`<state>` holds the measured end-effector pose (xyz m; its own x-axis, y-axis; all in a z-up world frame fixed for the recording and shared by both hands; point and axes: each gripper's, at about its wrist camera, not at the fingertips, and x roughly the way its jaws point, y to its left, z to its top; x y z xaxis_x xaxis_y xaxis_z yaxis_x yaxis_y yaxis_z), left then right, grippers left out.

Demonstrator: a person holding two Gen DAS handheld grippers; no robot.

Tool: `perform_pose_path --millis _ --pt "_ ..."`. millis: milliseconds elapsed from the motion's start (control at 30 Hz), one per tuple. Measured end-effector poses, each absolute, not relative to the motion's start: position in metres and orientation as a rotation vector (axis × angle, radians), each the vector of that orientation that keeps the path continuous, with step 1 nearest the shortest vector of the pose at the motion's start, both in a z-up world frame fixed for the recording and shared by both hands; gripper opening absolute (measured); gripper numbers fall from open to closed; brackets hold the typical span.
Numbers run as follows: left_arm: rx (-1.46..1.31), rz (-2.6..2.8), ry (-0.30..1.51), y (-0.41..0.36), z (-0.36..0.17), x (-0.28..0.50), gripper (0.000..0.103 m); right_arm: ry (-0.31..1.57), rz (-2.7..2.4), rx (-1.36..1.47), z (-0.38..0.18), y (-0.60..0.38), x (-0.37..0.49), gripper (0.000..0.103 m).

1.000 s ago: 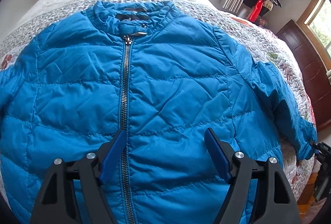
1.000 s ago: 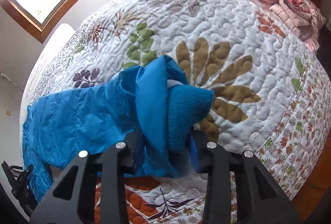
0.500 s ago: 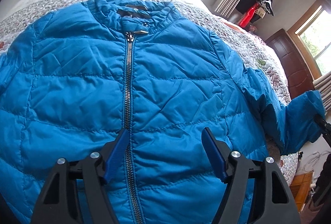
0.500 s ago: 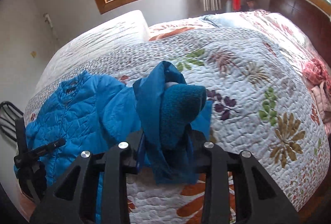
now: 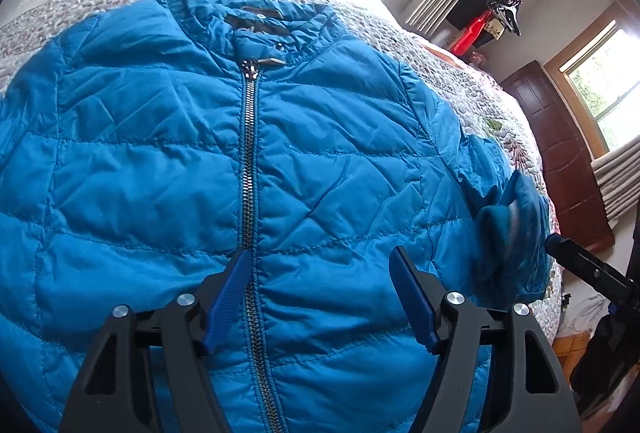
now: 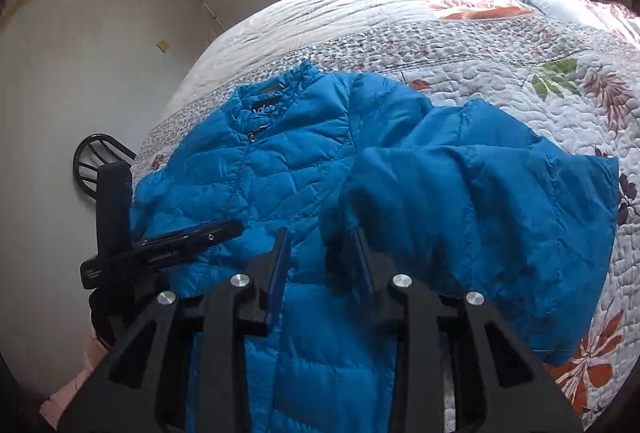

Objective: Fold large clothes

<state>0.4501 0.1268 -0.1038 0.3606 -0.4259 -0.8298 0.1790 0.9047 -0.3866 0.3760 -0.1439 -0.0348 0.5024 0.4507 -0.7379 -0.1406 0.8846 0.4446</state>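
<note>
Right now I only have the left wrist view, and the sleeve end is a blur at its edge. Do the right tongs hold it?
Observer: Yes, it looks so. The right tongs are closed on the end of the sleeve.
Operator: Is the sleeve over the jacket yet?
Observer: Only partly. Its end is above the front of the jacket, but its bend reaches out over the quilt.

Quilt point(image 6: 500, 45) free beyond jacket point(image 6: 280, 169); folded sleeve point(image 6: 480, 201) blocks R side.
</note>
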Motion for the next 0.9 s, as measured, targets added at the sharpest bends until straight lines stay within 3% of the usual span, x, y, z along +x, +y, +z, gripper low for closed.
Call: perform_pose_path --millis 200,433,667,700,733,800,900 --pt "-0.267 -0.470 1.123 0.112 -0.084 0.436 0.072 0.956 0.100 0.279 -0.024 -0.195 0.339 0.035" --pt "-0.265 -0.655 1.197 0.031 -0.087 0.432 0.077 0.998 -0.058 0.496 -0.079 -0.290 0.311 0.037" --pt "-0.373 -0.723 1.229 -0.009 -0.105 0.449 0.074 1.031 0.002 0.587 -0.113 -0.302 0.308 0.037" --pt "-0.360 -0.714 1.231 -0.013 -0.107 0.450 0.064 1.032 0.005 0.586 -0.114 -0.300 0.309 0.037" --pt "-0.337 -0.698 1.233 -0.016 -0.109 0.451 0.047 1.032 0.009 0.589 -0.116 -0.299 0.310 0.038" --pt "-0.358 -0.688 1.237 -0.016 -0.112 0.453 0.027 1.029 0.009 0.596 -0.118 -0.301 0.310 0.040" --pt "-0.430 -0.696 1.232 -0.006 -0.114 0.455 0.019 1.017 0.022 0.603 -0.116 -0.300 0.308 0.042"
